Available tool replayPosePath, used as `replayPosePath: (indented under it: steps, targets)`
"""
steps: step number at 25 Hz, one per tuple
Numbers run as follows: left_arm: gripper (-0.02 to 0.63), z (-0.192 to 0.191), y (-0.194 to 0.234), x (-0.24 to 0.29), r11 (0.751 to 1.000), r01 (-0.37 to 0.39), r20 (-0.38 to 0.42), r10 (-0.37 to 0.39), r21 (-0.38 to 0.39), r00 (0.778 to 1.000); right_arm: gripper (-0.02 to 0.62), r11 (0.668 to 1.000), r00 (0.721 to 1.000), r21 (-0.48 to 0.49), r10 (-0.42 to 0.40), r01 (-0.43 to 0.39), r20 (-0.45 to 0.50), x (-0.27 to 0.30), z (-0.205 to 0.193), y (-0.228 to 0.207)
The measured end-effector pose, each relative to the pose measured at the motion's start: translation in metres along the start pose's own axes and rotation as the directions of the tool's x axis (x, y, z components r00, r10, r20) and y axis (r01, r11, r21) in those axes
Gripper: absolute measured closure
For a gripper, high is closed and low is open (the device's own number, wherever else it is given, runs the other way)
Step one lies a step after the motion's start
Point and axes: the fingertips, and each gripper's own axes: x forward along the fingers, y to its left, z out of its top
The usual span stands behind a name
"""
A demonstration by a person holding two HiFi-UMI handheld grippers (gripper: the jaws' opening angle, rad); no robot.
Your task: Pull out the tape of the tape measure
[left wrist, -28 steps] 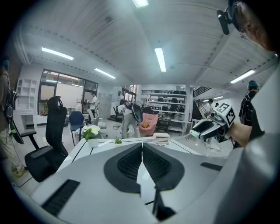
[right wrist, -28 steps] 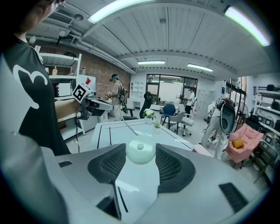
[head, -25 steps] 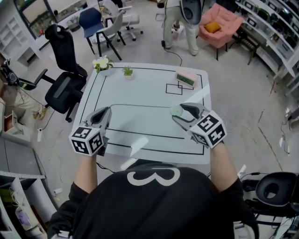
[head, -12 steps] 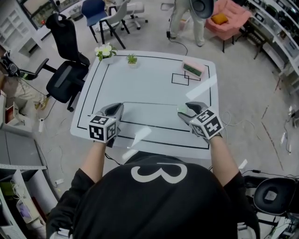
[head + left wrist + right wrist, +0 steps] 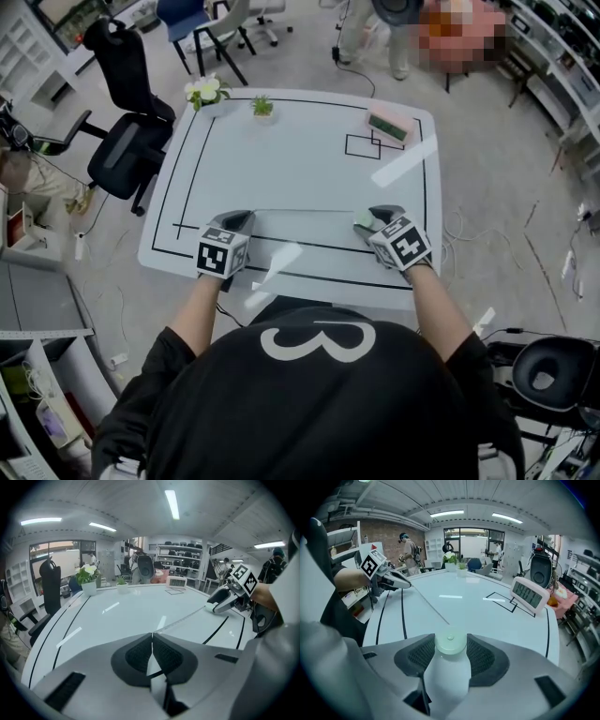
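At the near edge of the surface (image 5: 309,169), both tools are down low and well apart, one near each near corner. The left hand-held gripper (image 5: 239,217) has its jaws pressed right together, pinching the very end of the tape (image 5: 179,619). From its own view, that thin strip runs off to the right, straight across the white top to the other tool. The right hand-held gripper (image 5: 370,217) stands about half open, and that's a grip, not a gap. The pale round tape measure (image 5: 450,653) is wedged between its pads, button end pointing far, with the tape leaving it toward the left.

So the tape measure itself is in the right grip at the near right, and its tape spans the near strip of the surface between the two tools. The clock (image 5: 389,125) sits far right, well clear of all this.

By my read the pull is well under way, with a good length already out. What's next calls for steady grips on both ends. Either the two draw further apart along that same left-right line, or, if this length will do, the tape is kept taut and straight. The risk I'd watch is the thin end slipping from the left pinch and snapping back.
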Motion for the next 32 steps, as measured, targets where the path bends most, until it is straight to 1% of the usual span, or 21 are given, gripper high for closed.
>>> replayPosePath:
  steps: [3, 6, 8, 14, 17, 19, 21, 23, 26, 28, 30, 32]
  targets:
    - [0.598, -0.006, 0.0, 0.004, 1.0, 0.002, -0.02, -0.001, 0.02, 1.0, 0.373, 1.0, 1.0, 0.001, -0.001, 0.001, -0.014, 0.005, -0.003, 0.001]
    - [0.598, -0.013, 0.001, 0.006, 0.998, -0.006, -0.057, 0.009, 0.058, 0.998, 0.373, 1.0, 1.0, -0.001, 0.004, -0.004, -0.024, 0.008, -0.006, 0.003]
    - [0.598, -0.016, 0.001, 0.007, 0.997, -0.005, -0.075, 0.011, 0.075, 0.997, 0.373, 1.0, 1.0, 0.013, 0.013, -0.013, -0.022, 0.008, -0.007, 0.003]
    - [0.597, -0.017, 0.002, 0.009, 0.998, -0.009, -0.073, 0.013, 0.059, 0.997, 0.37, 0.998, 0.999, 0.044, 0.043, -0.042, -0.027, 0.008, -0.007, 0.003]
    - [0.597, -0.018, 0.005, 0.012, 0.997, -0.026, -0.086, 0.032, 0.072, 0.996, 0.363, 0.994, 0.997, 0.086, 0.074, -0.074, 0.003, 0.008, -0.005, 0.002]
    - [0.597, -0.016, 0.007, 0.012, 0.997, -0.032, -0.078, 0.038, 0.066, 0.996, 0.342, 0.988, 0.995, 0.12, 0.096, -0.098, 0.025, 0.006, -0.004, 0.003]
    - [0.59, -0.013, 0.007, 0.009, 0.999, -0.03, -0.062, 0.032, 0.038, 0.998, 0.306, 0.984, 0.993, 0.138, 0.111, -0.115, 0.036, 0.004, -0.005, 0.006]
    - [0.546, -0.012, 0.008, 0.005, 1.0, -0.026, -0.057, 0.027, 0.015, 0.998, 0.28, 0.983, 0.993, 0.14, 0.111, -0.116, 0.041, -0.001, -0.005, 0.007]
    - [0.487, -0.008, 0.009, -0.003, 1.0, -0.029, -0.042, 0.029, 0.002, 0.999, 0.266, 0.983, 0.993, 0.149, 0.1, -0.109, 0.066, -0.013, -0.002, 0.008]
    - [0.426, -0.004, 0.008, -0.01, 0.999, -0.035, -0.024, 0.035, -0.006, 0.999, 0.258, 0.981, 0.991, 0.16, 0.097, -0.111, 0.096, -0.025, 0.0, 0.009]
    - [0.399, -0.001, 0.002, -0.019, 0.999, -0.031, -0.001, 0.031, -0.024, 1.0, 0.258, 0.977, 0.985, 0.169, 0.107, -0.13, 0.137, -0.038, 0.002, 0.015]
    - [0.38, 0.003, -0.008, -0.03, 0.999, -0.013, 0.027, 0.014, -0.051, 1.0, 0.262, 0.968, 0.971, 0.182, 0.139, -0.175, 0.195, -0.054, 0.007, 0.028]
